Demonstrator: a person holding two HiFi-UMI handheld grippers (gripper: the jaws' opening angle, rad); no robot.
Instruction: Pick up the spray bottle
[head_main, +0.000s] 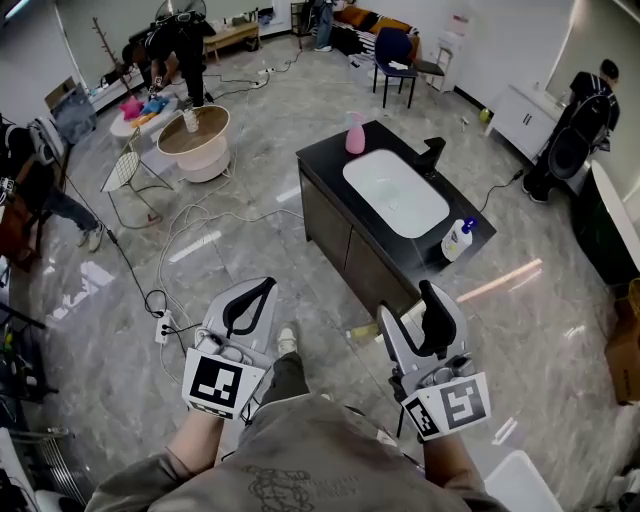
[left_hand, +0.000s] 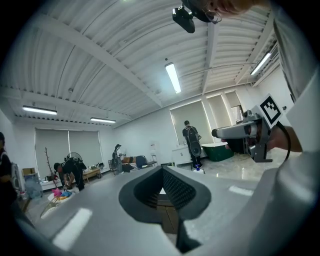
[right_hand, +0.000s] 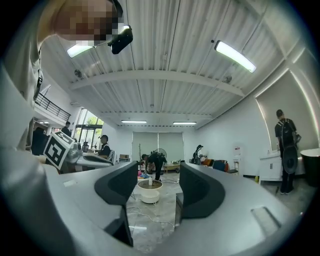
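Facing pink spray btl (head_main: 354, 135); print unreadable.

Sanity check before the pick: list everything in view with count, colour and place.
counter: 1, black, centre
sink: 1, white, set in the counter
faucet: 1, black, at the sink's far right edge
pink bottle: 1, pink, counter's far corner
white bottle: 1, white with blue top, counter's near right corner
round table: 1, white with brown top, far left
blue chair: 1, blue, far end
power strip: 1, white, on the floor at left
people: at least 3, dark clothes, at the room's edges
left gripper: grey, jaws together, empty, low left
right gripper: grey, jaws apart, empty, low right
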